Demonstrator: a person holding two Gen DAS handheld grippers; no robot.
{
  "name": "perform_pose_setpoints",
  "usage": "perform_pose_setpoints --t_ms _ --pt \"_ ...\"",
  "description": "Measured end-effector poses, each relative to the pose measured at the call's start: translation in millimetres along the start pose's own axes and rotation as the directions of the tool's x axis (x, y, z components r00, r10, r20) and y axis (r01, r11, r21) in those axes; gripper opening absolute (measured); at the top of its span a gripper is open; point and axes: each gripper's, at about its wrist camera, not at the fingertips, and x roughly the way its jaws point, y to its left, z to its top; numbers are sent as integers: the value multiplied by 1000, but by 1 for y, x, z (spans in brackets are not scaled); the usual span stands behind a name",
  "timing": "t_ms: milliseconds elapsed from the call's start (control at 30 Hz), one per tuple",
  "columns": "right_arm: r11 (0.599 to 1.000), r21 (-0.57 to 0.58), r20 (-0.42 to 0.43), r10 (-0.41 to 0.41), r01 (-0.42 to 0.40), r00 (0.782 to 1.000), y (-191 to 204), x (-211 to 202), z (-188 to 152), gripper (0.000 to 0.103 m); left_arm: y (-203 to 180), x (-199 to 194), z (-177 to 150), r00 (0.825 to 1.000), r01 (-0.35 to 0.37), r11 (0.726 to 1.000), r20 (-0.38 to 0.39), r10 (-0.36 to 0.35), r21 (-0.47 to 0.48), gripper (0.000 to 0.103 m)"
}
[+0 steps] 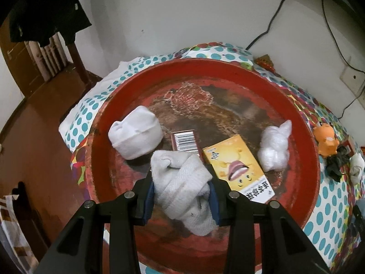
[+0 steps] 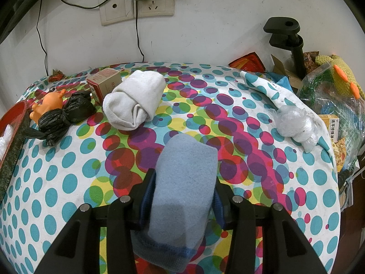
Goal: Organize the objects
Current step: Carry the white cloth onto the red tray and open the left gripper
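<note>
Worn, scuffed red tray (image 1: 303, 123), ribbed cloth sock roll (image 1: 182, 182), glossy cardboard box (image 1: 241, 169), fuzzy blue cloth (image 2: 184, 182)

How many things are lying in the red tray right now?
4 lying in the red tray: white sock roll, barcode box, yellow box, plastic wad. The held sock may hide more.

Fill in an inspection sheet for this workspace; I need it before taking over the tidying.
Surface: polka-dot cloth covering the top.
Job's things: round red tray holding rolled white sock, yellow carton, barcoded box, white plastic bundle.
Clutter: orange rubber toy, knotted black bag, white rolled towel.
Grippers: left gripper clamps a grey-white towel roll; right gripper clamps a blue cloth roll.
Cables: black cords from wall sockets.
Surroundings: white wall, black clamp stand.
</note>
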Motion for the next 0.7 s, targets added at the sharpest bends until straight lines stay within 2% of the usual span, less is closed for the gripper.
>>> perform_pose_setpoints --t_ms 700 --pt "1000 0 0 0 0 1000 0 0 0 46 6 7 1 1000 5 1000 5 -5 -22 45"
